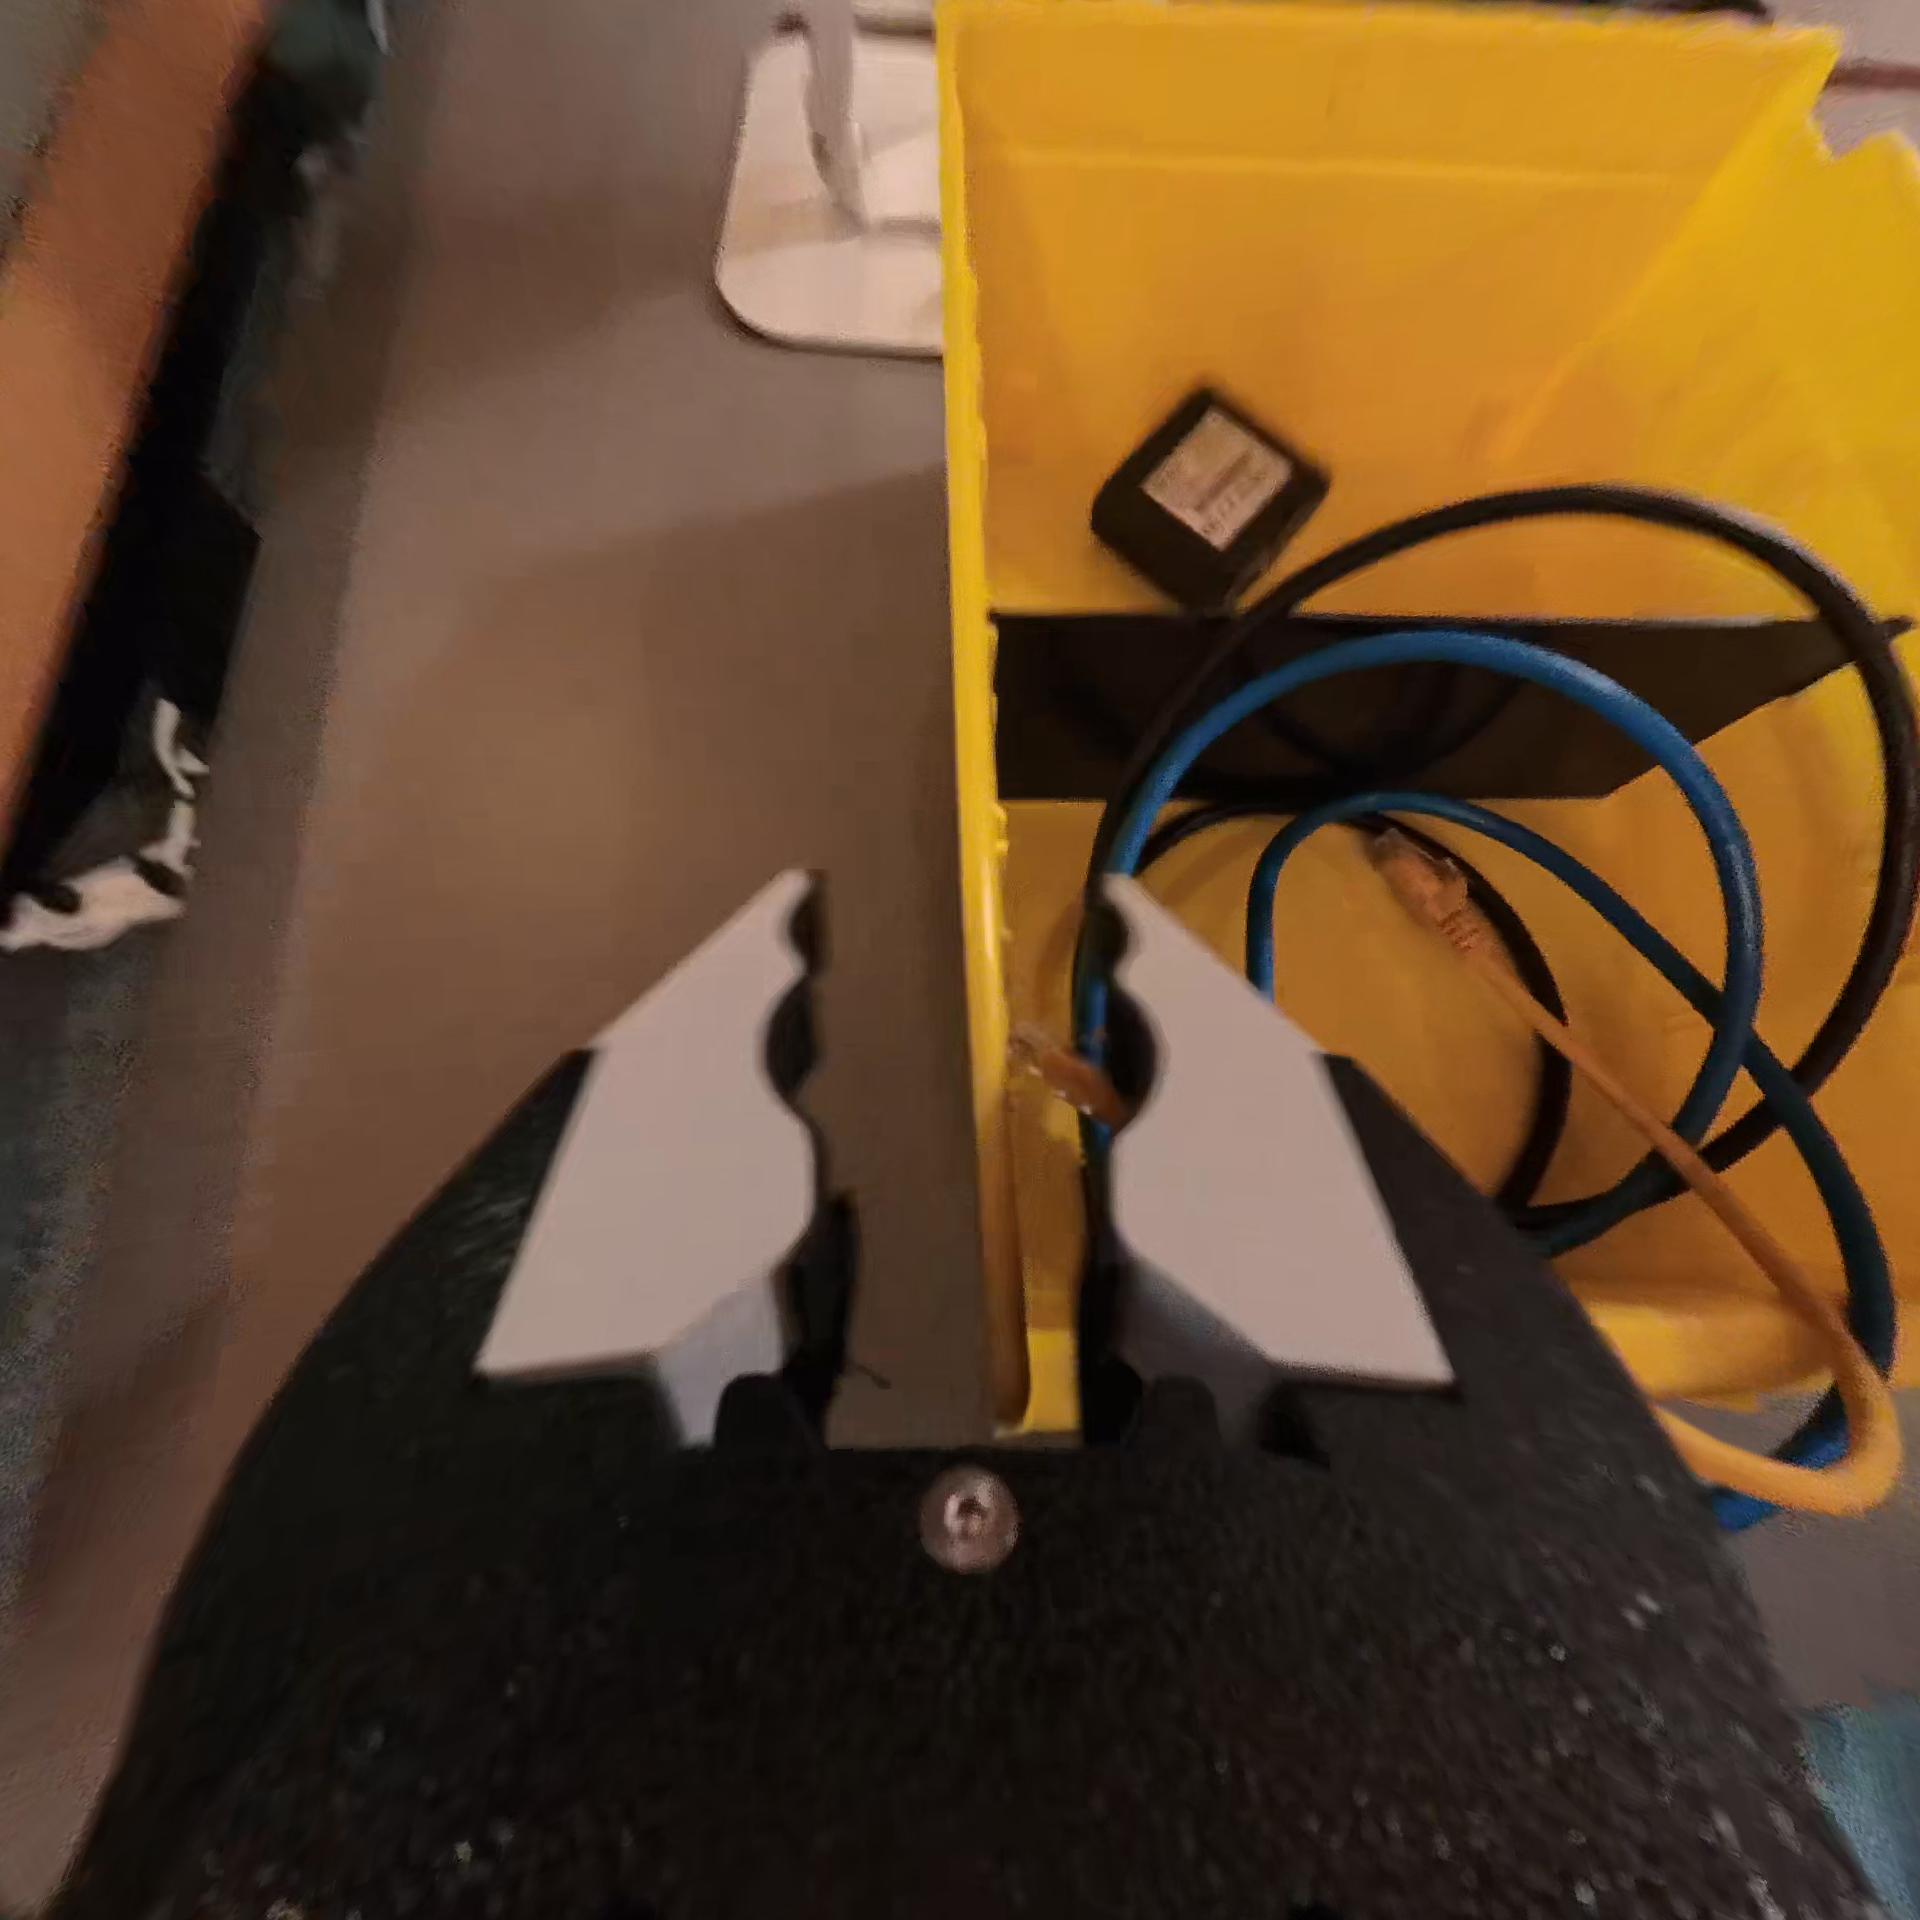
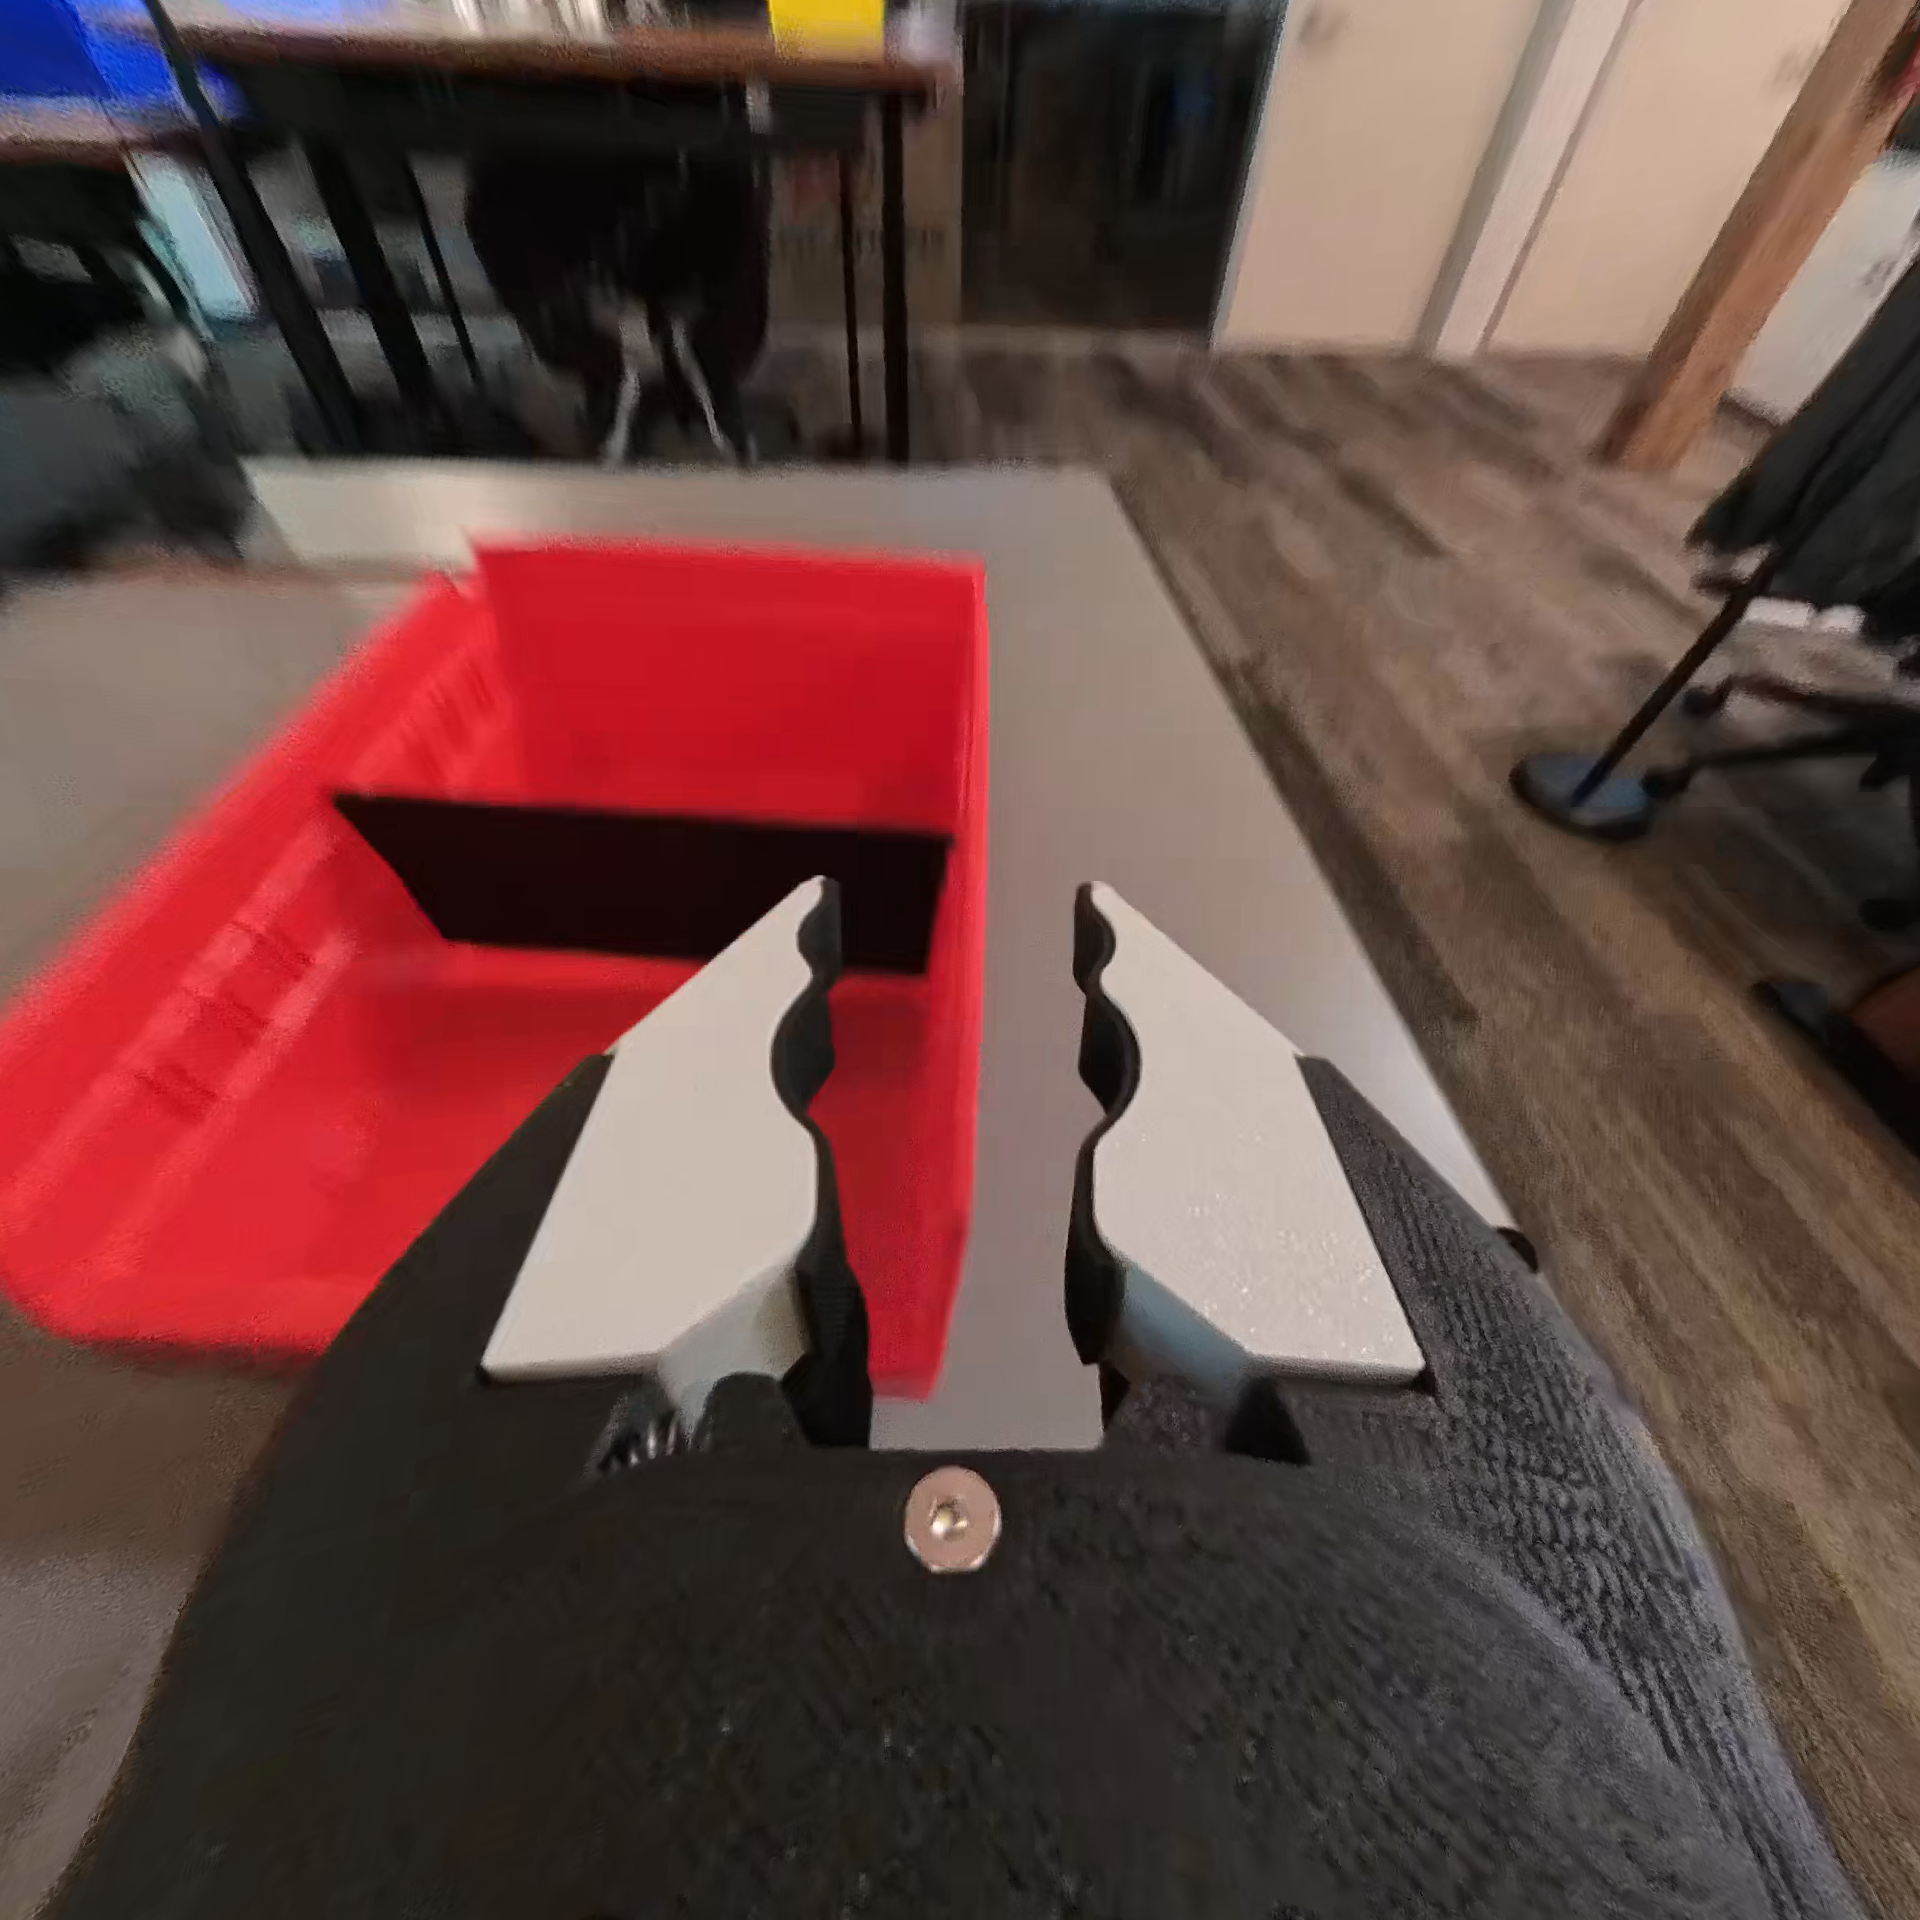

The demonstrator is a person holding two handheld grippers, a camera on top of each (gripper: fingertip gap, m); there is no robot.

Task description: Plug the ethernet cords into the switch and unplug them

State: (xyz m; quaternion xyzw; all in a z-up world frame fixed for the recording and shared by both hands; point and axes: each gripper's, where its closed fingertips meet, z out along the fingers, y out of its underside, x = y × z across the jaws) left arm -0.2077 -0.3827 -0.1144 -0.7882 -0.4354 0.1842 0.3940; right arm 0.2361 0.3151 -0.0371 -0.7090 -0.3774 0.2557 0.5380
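Nearby, yellow bin [image 1: 1351,312] wall between open left tool [image 1: 961,904] fingers.

- Left gripper [image 1: 961,914]: black, rough-grained body, wide near the camera and narrowing toward two fingers.
- Pale grey, flat-topped fingers [image 1: 675,1143], wedge-shaped and tapering to narrow tips; inner edges scalloped in wavy notches, lined with black.
- One silver socket-head screw [image 1: 968,1516] centred on the black body, just behind the finger roots.
- Right gripper [image 2: 956,899]: same build, black textured housing with visible layer lines on its right flank.
- Grey tapered fingers [image 2: 1236,1174] with black wavy inner edges.
- Silver screw [image 2: 953,1525] at centre; a small coiled metal spring [image 2: 649,1444] at the left finger's root.
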